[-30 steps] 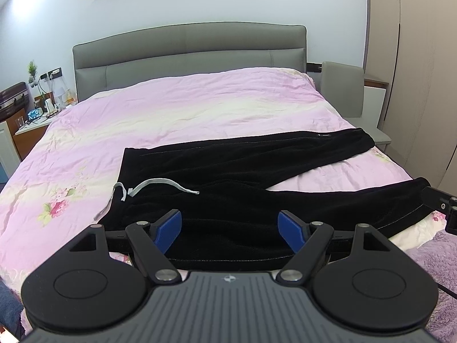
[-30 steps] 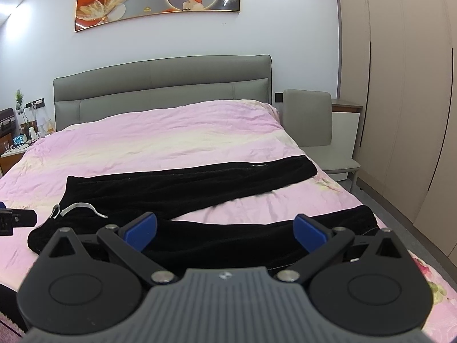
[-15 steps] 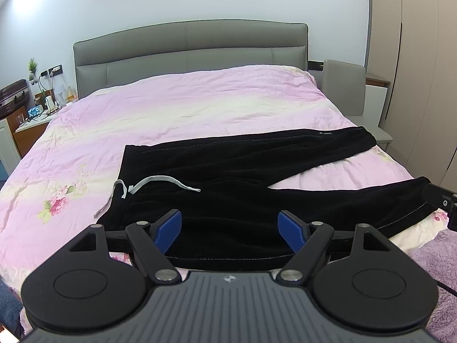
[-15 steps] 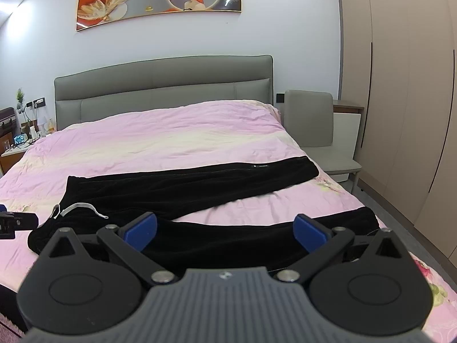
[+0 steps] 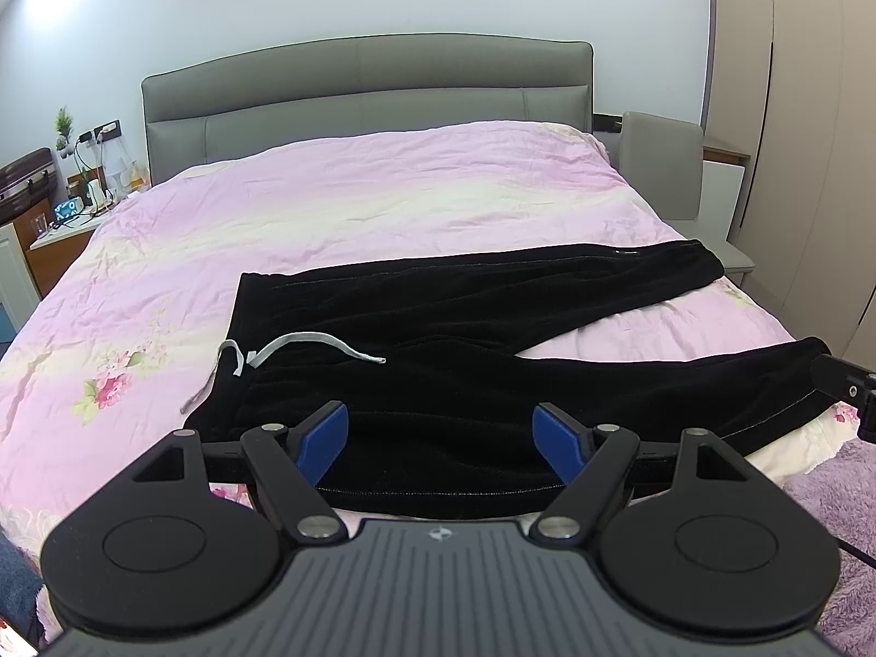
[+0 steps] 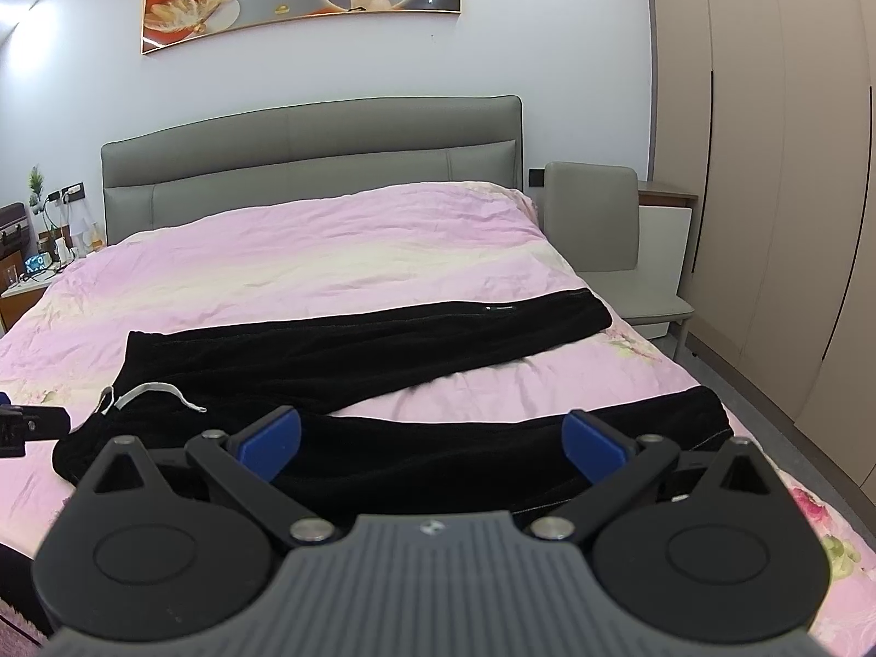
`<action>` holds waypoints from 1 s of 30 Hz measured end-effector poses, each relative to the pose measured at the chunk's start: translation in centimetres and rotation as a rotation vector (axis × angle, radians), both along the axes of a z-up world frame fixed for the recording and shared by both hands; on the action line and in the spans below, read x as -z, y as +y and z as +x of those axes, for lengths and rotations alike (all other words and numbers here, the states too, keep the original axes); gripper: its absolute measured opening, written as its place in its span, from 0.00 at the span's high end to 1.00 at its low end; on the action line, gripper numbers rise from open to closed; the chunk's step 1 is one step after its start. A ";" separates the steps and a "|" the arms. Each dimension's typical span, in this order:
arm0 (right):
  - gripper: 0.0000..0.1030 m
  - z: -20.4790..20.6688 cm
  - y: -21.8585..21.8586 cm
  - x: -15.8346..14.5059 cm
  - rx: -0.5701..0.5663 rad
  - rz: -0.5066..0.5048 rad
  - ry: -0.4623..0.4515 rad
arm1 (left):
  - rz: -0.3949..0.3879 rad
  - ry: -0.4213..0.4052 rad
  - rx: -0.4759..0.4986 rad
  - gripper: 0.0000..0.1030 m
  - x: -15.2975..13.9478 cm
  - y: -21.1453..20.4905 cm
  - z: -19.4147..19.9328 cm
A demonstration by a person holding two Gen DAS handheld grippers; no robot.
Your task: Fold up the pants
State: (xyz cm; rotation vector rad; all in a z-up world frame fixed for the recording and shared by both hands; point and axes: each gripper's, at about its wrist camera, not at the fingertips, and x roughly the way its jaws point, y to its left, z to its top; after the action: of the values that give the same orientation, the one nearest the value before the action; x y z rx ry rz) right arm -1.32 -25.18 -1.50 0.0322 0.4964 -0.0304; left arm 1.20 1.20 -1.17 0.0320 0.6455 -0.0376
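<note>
Black pants (image 5: pixel 438 361) (image 6: pixel 339 372) lie flat across the near half of a pink bedspread, waistband at the left, both legs spread apart and running right. A grey drawstring (image 5: pixel 306 345) (image 6: pixel 153 391) curls on the waist. My left gripper (image 5: pixel 441 435) hovers open over the near edge by the waist, nothing between its blue pads. My right gripper (image 6: pixel 432 441) hovers open above the near leg, short of the cuff (image 6: pixel 706 416), and holds nothing. The near hem is partly hidden behind both grippers.
The bed (image 6: pixel 328 252) has a grey headboard (image 6: pixel 312 153) at the far end. A grey chair (image 6: pixel 597 230) stands by its right side, wardrobes (image 6: pixel 766 164) beyond. A cluttered nightstand (image 5: pixel 65 213) sits at far left. A purple fuzzy rug (image 5: pixel 832 498) lies at lower right.
Both cameras have lifted and drawn back a little, so the pants sit slightly lower in view. The pants have not moved and both grippers stay open.
</note>
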 end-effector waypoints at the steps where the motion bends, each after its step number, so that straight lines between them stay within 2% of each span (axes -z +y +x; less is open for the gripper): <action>1: 0.05 0.0 0.0 0.0 0.000 -0.002 0.000 | 0.002 0.001 0.003 0.13 0.1 0.0 0.0; 7: 0.05 1.7 -0.7 1.2 0.003 -0.012 0.038 | 0.052 0.032 0.050 0.13 0.9 0.0 1.1; 10: 0.05 3.3 -1.3 2.6 -0.008 -0.067 0.068 | 0.115 0.057 0.079 0.13 1.7 0.3 2.5; 14: 0.05 5.8 -2.6 5.0 -0.075 -0.114 0.088 | 0.213 0.101 0.134 0.13 3.4 0.9 5.1; 16: 0.05 7.7 -3.3 6.6 -0.112 -0.155 0.143 | 0.252 0.140 0.191 0.17 4.6 1.2 6.3; 19: 0.21 10.5 -4.3 9.4 -0.151 -0.280 0.236 | 0.345 0.206 0.278 0.20 7.1 1.5 8.3; 22: 0.26 13.0 -5.9 12.4 -0.198 -0.385 0.317 | 0.420 0.275 0.339 0.24 10.1 2.5 10.1; 25: 0.33 15.3 -7.5 14.9 -0.262 -0.435 0.406 | 0.492 0.327 0.439 0.24 13.1 3.6 11.2; 30: 0.34 18.3 -9.8 17.1 -0.352 -0.508 0.537 | 0.693 0.405 0.590 0.24 18.2 4.9 11.7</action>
State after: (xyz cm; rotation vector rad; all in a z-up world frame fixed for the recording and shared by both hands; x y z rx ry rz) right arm 17.01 -35.00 -18.65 -0.5743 1.0125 0.1844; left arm 12.93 6.05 -19.41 0.9038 1.0109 -0.3965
